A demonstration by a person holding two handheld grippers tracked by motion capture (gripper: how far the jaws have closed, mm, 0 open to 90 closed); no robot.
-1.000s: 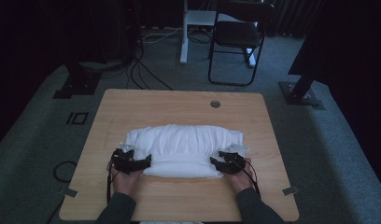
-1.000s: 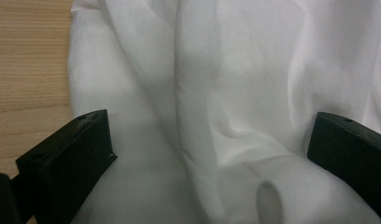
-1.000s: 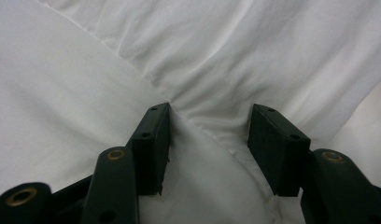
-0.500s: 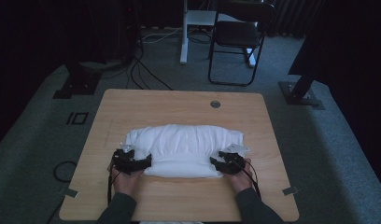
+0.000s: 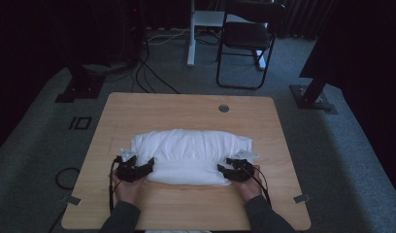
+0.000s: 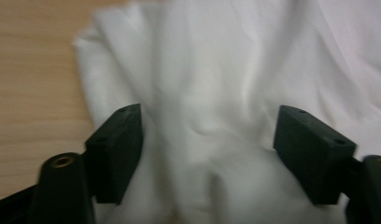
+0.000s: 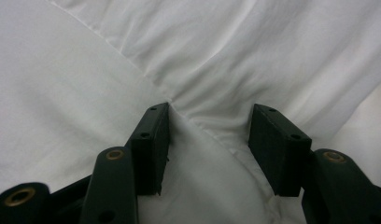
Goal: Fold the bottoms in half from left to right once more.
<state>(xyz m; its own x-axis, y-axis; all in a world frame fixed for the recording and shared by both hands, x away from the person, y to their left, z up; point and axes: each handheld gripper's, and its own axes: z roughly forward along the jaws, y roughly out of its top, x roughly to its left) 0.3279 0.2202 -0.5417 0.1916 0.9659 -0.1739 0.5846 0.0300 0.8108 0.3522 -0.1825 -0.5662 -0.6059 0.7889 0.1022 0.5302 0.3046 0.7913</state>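
A folded white cloth point(image 5: 191, 155) lies mid-frame on the desk point(image 5: 138, 111), the left claw point(image 5: 146, 165) closing unclenched over its lower-left corner, the right claw point(image 5: 224, 170) released over its lower-right.

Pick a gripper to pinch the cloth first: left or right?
Right, probably. The right gripper has a raised fold of the cloth between narrower jaws; the left gripper has jaws wider apart, just closing over flatter fabric.

White cloth point(image 5: 191, 155), wooden table point(image 5: 138, 111), two grippers
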